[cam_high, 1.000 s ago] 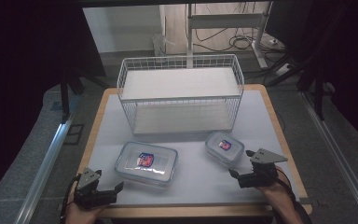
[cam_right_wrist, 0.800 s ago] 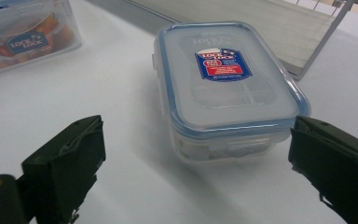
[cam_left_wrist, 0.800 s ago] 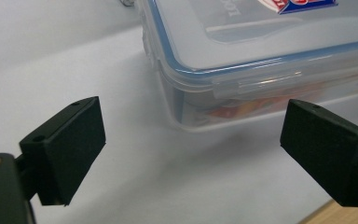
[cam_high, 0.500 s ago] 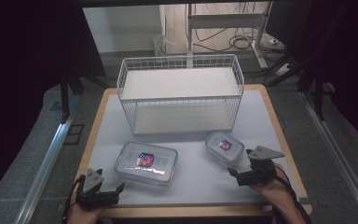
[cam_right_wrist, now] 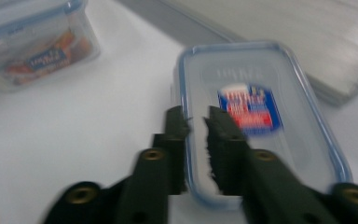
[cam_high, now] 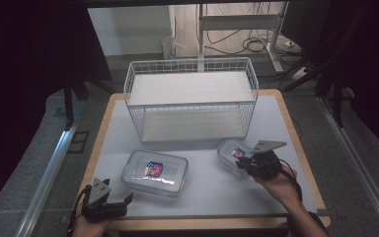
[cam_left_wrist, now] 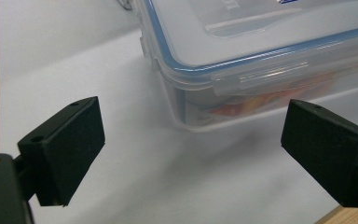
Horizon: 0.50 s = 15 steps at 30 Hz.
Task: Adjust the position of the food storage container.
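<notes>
Small container (cam_right_wrist: 261, 126), long axis running away from the right gripper (cam_right_wrist: 196, 122), jaws just clenched over its near rim.

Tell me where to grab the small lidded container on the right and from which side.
Grip the small container across its two long walls, just under the lid rim, coming from above on the person's side. It lies flat, and its narrow width probably suits the right hand-held gripper; the wire basket crowds the far side.
</notes>
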Available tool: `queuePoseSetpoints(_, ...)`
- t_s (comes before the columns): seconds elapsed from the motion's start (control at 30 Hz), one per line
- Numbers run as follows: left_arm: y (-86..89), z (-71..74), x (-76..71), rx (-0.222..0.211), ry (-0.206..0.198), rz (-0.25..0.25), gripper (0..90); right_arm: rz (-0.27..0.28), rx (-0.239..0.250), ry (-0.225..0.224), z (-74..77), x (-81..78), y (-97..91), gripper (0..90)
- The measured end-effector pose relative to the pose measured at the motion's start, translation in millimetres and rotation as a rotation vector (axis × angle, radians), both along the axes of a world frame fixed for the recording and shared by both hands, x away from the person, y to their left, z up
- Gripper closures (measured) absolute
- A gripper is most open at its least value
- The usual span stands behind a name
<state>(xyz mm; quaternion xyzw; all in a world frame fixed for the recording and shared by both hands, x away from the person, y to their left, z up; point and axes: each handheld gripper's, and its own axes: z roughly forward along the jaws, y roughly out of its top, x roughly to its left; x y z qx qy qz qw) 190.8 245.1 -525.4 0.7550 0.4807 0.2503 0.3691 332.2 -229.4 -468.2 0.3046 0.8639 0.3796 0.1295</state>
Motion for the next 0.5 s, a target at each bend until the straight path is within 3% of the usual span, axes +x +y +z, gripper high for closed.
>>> queuePoseSetpoints(0.07, 0.5, -0.1, -0.2, -0.004, -0.004, 0.004, 5.9, 0.018, 0.008, -0.005, 3.1, 8.3, 8.4, 89.4)
queuePoseSetpoints(0.2, 1.7, -0.4, -0.2, -0.006, -0.005, 0.007, 6.1, 0.031, 0.001, -0.016, 8.1, 26.8, 29.2, 89.9)
queuePoseSetpoints(0.3, 1.7, -0.9, 0.0, -0.003, -0.002, 0.007, 6.1, 0.043, 0.006, 0.000, 6.9, 43.8, 46.7, 89.9)
queuePoseSetpoints(0.5, 1.5, -2.3, 0.4, 0.012, 0.007, 0.010, 6.3, 0.055, -0.078, 0.019, -5.4, 72.9, 79.5, 89.8)
